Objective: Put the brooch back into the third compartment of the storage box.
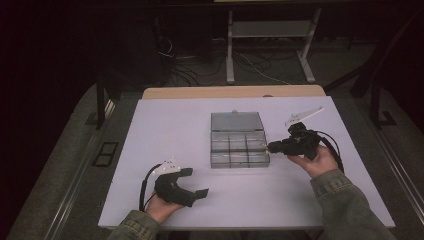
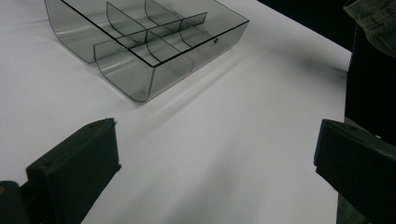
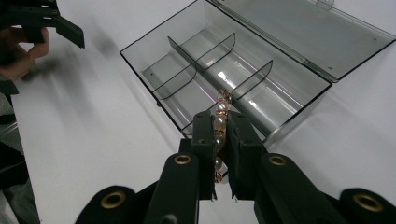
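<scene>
Left gripper [image 1: 194, 182] rests near the table's [image 1: 165, 125] front edge, jaws spread wide and empty, well apart from the compartment box [image 1: 239, 145]. Right gripper [image 3: 219, 122], nearer, clamps a pearl bracelet [image 3: 219, 125] lengthwise between its jaws, just beside the box's near wall.

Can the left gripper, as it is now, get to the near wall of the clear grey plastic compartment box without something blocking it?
Probably yes. The left gripper is open and holds nothing, and bare white table lies between it and the clear grey plastic compartment box. The right gripper, shut on a pearl bracelet, is at the box's other side.
</scene>
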Available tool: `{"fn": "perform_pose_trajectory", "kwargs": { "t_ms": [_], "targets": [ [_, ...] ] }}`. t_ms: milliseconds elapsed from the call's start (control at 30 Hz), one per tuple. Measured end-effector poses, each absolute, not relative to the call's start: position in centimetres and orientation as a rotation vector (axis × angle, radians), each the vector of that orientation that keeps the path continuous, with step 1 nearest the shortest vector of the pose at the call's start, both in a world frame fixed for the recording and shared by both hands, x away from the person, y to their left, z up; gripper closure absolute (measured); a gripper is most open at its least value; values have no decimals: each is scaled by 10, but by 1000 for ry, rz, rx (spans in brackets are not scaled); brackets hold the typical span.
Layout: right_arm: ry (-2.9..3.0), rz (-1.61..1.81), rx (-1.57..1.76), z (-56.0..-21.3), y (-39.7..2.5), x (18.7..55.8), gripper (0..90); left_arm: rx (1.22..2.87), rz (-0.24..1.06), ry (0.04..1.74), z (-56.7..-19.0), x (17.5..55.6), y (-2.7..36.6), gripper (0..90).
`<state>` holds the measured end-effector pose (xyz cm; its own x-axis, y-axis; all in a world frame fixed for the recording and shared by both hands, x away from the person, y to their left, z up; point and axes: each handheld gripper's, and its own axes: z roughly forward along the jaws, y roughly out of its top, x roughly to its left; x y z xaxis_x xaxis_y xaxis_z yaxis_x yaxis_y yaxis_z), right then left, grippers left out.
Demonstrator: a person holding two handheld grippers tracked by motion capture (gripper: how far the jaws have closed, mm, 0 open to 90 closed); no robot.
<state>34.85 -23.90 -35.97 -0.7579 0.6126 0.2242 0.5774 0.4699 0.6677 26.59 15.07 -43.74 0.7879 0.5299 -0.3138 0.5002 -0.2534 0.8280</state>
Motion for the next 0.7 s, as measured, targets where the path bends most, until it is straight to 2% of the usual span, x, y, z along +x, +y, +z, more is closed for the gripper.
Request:
{"fn": "perform_pose_trajectory", "kwargs": {
  "t_ms": [700],
  "targets": [
    [2672, 1156, 1123, -377, -220, 370, 818, 1901, 33, 773, -437, 266, 151, 0]
  ]
}}
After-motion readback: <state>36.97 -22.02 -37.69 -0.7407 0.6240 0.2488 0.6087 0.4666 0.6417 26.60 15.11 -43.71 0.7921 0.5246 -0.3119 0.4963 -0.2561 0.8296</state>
